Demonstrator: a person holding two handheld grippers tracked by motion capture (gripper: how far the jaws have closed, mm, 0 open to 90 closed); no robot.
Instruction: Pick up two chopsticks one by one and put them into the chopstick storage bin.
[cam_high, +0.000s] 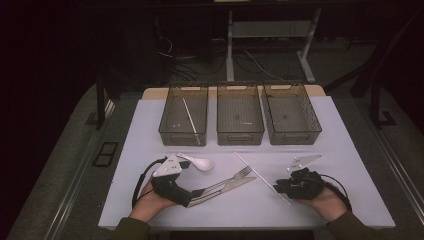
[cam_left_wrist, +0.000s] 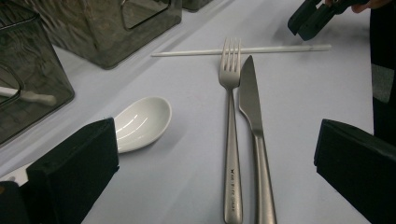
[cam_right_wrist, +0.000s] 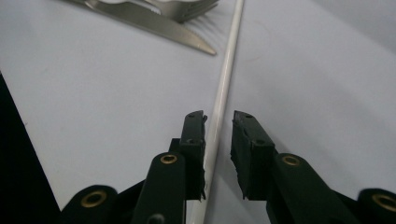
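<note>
Left gripper (cam_high: 197, 195) fingers wide apart, right gripper (cam_right_wrist: 219, 154) fingers narrowly parted

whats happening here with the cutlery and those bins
A person at a white table works a gripper in each hand. The right gripper straddles a white chopstick lying on the table, jaws narrow but not yet pressing on it. The left gripper rests open by the fork and knife, with a white spoon beside. Three clear bins stand behind; the left one holds another chopstick.
</note>
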